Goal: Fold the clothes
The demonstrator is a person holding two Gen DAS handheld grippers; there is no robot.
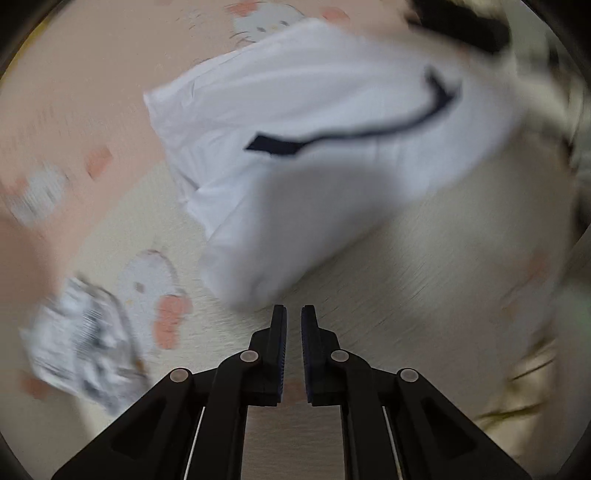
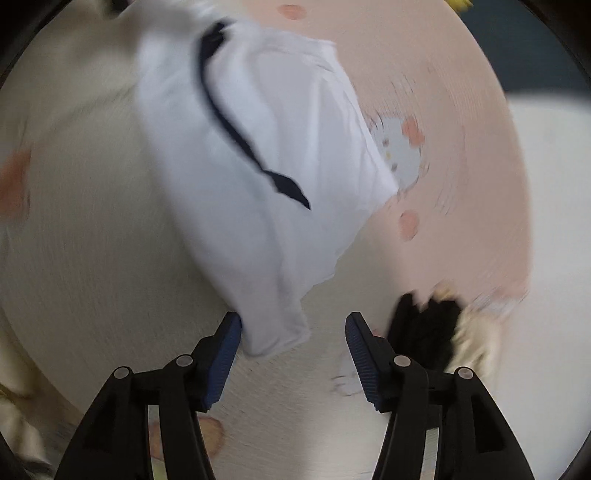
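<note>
A white garment [image 1: 295, 155] with a dark navy trim line lies partly folded on a cream and pink bedsheet [image 1: 92, 110] printed with cartoon cats. My left gripper [image 1: 294, 314] hovers just short of the garment's near edge, its fingers drawn almost together with nothing between them. In the right wrist view the same white garment [image 2: 258, 184] stretches away from me. Its near corner lies between the spread fingers of my right gripper [image 2: 293, 321], close to the left pad [image 2: 225, 354], which stands open. Both views are motion-blurred.
A black-and-white patterned cloth [image 1: 81, 339] lies crumpled at the left. A black and cream item [image 2: 432, 332] sits just right of my right gripper; the same item [image 1: 461, 26] shows at the far edge. Beige fabric [image 1: 524, 387] is bunched at the right.
</note>
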